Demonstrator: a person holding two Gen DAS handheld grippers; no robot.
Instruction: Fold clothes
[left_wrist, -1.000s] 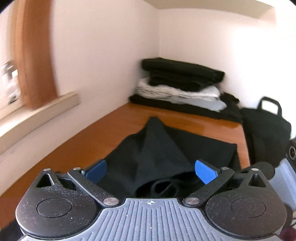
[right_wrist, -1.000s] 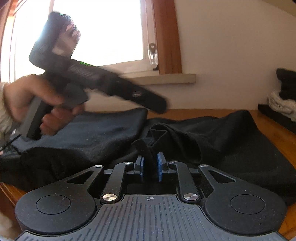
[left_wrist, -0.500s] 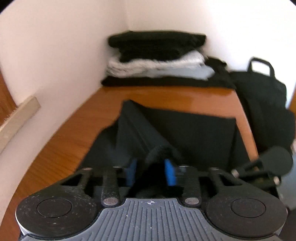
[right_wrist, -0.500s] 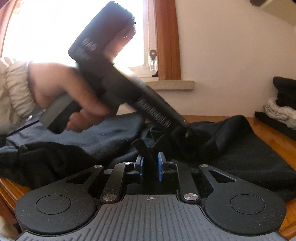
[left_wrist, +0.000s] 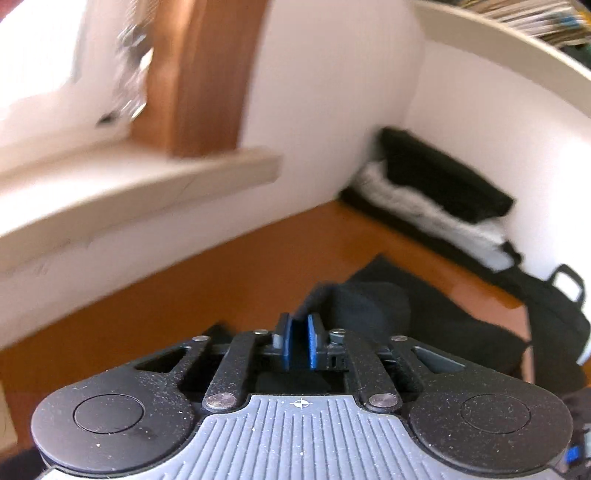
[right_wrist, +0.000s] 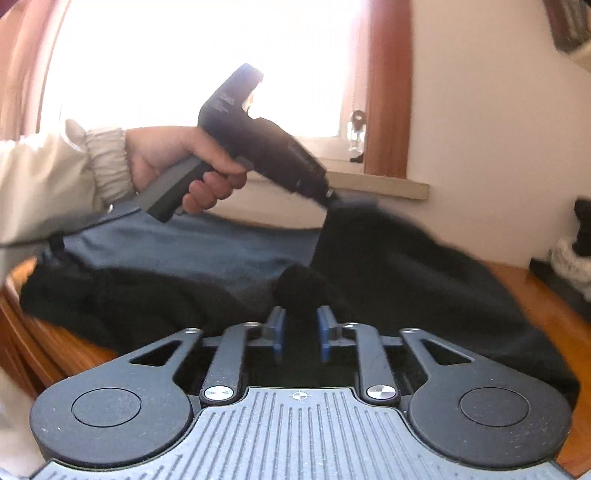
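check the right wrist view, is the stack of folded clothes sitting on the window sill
No, the stack of folded clothes sits on the wooden table, below the window sill.

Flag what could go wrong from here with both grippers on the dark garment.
1. The right gripper is opening with a bunched fold of the black garment between its pads; that edge may drop and undo the fold.
2. The left gripper pinches only a thin bit of cloth, lifted off the wooden table; it could slip out.
3. The folded stack lies near; dragged cloth might disturb it.

Bare table (left_wrist: 229, 288) left; folded stack (left_wrist: 436, 192) (corner) blocks right.
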